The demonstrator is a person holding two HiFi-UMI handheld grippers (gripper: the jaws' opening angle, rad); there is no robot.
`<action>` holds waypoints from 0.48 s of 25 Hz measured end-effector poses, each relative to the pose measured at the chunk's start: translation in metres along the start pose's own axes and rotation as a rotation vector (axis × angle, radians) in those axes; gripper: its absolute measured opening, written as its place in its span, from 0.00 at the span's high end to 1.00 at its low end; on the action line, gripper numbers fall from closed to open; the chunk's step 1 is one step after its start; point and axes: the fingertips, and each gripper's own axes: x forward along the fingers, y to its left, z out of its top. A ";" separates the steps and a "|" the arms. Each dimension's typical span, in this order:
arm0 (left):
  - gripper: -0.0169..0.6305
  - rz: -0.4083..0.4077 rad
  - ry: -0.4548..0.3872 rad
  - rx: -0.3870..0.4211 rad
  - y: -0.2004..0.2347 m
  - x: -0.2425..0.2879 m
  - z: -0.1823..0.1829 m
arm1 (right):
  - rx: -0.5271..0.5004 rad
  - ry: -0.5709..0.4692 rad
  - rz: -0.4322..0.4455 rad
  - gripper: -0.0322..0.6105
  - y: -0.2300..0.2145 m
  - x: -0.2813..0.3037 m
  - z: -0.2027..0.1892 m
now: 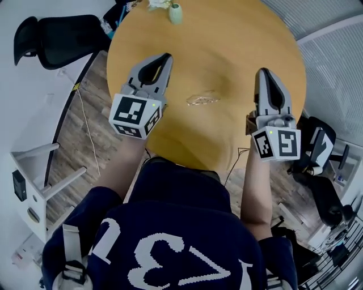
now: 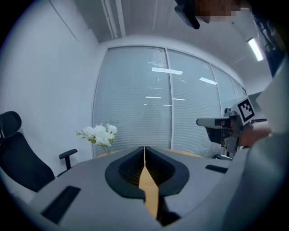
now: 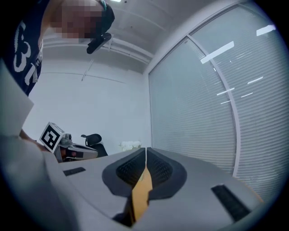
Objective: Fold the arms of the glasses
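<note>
A pair of thin-framed glasses lies on the round wooden table, between the two grippers and apart from both. My left gripper is held up to the left of the glasses, jaws shut with nothing between them. To the right of them my right gripper is raised too, also shut and empty. Both gripper views look level across the room, so neither shows the glasses. The right gripper shows in the left gripper view.
A small vase with white flowers stands at the table's far edge. A black office chair is at the far left, a white rack at the left, and more dark chairs at the right. Window blinds lie ahead.
</note>
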 end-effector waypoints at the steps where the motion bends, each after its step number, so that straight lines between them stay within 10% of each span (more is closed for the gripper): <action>1: 0.94 0.022 -0.023 0.001 0.000 -0.005 0.008 | -0.001 -0.015 -0.007 0.90 0.000 -0.004 0.007; 12: 0.94 0.099 -0.149 0.007 -0.012 -0.046 0.053 | -0.033 -0.071 -0.017 0.90 0.008 -0.032 0.046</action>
